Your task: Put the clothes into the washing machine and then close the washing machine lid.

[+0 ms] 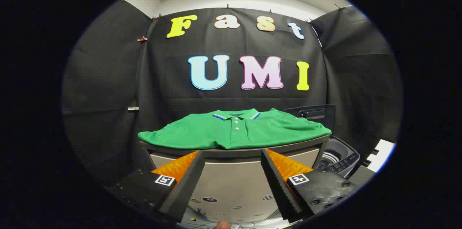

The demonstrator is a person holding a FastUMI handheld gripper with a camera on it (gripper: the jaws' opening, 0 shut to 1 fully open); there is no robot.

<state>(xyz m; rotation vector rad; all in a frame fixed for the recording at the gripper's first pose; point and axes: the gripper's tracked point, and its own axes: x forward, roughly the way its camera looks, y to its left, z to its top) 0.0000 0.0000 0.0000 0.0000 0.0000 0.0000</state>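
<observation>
A green polo shirt (pixel 234 131) with a striped collar lies spread flat on a small table (pixel 234 154), ahead of and above my fingers. My gripper (pixel 232 155) is open, its fingers held wide apart below the table's front edge with nothing between them. To the right of the table stands the washing machine (pixel 337 158), its dark lid (pixel 312 113) raised upright behind the drum opening, and its control panel faces me.
Black cloth walls close in the booth at the back and on both sides. The table's pale front panel (pixel 234 182) stands right beyond my fingers. A white marker board (pixel 380 155) sits at the far right near the machine.
</observation>
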